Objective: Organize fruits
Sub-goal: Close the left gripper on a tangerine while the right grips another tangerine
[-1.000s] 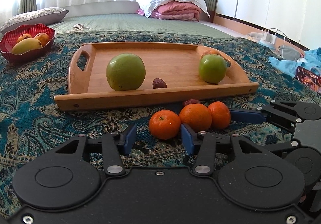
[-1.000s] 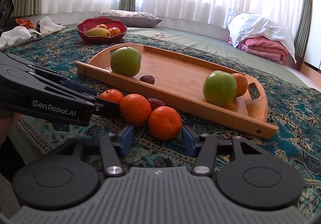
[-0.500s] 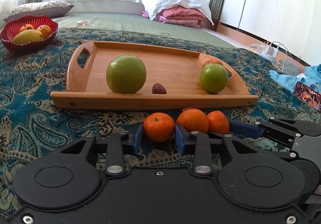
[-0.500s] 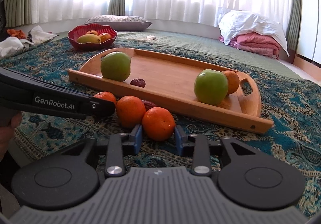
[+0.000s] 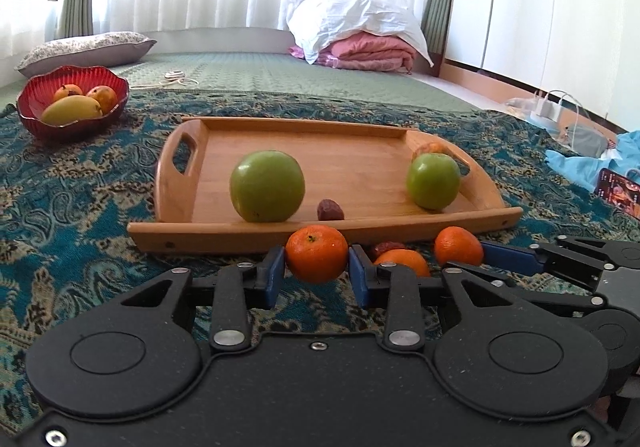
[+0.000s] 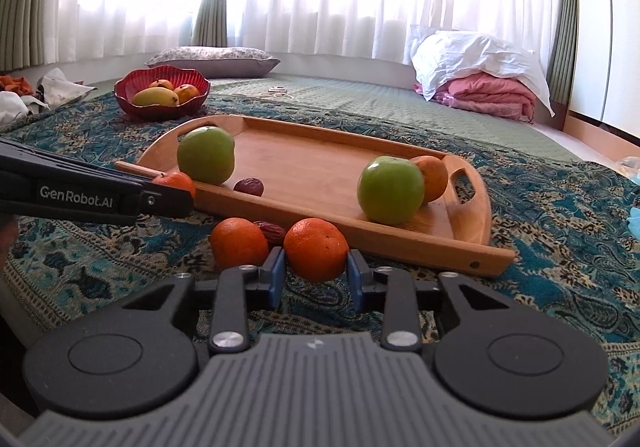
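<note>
Patterned blue bedspread (image 5: pixel 80 207) carries a wooden tray (image 5: pixel 360 167). Just in front of the tray's near rim, the left gripper (image 5: pixel 316 271) clamps one orange (image 5: pixel 316 255) and the right gripper (image 6: pixel 316 271) another orange (image 6: pixel 316 249), each pinched across its middle, likely so neither rolls free when carried over the rim.

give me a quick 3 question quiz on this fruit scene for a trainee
1. True or false: both the left gripper and the right gripper are closed on an orange.
2. How many green apples sit on the wooden tray?
A. one
B. two
C. three
3. Fill in: the mango lies in the red ____.

Key
1. True: the left holds one orange, the right another orange.
2. B: a large apple and a smaller apple.
3. bowl
</note>
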The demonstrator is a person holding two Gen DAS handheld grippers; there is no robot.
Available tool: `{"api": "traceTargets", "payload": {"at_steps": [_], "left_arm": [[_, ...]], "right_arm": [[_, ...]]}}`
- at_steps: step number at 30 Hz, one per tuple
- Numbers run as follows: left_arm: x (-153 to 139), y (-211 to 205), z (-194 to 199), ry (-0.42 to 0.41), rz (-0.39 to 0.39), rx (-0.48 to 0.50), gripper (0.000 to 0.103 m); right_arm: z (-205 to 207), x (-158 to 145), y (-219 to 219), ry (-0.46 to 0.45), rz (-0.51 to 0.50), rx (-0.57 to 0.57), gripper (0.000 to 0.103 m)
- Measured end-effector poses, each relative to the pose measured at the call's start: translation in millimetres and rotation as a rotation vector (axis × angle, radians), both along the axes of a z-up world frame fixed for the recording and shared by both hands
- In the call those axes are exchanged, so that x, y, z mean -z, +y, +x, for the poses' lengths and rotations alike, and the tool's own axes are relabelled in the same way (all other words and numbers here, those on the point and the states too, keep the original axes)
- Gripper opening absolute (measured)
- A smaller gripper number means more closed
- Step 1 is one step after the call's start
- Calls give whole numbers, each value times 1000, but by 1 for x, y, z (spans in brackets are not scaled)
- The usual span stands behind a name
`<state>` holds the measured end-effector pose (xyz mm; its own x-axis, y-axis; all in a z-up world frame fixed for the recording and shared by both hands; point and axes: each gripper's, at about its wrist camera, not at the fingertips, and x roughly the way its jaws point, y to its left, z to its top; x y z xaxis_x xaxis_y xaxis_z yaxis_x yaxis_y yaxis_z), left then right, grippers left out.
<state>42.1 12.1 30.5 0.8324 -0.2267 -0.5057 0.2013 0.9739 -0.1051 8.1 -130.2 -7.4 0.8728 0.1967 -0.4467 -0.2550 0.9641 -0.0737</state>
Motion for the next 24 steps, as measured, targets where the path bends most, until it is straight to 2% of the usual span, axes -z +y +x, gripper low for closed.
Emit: {"api": "traceTargets", "payload": {"at_steps": [8,21,24], "left_arm": [[-1,6,-2,-5,5,-15,32],[-3,9,-2,-10,4,-34,32],[-2,10,0,-9,4,-37,32]], "right_arm": [[-2,-1,1,-4,-6,8,37],[25,0,-6,68,63,81,36],[32,4,-6,103,92,89,40]]}}
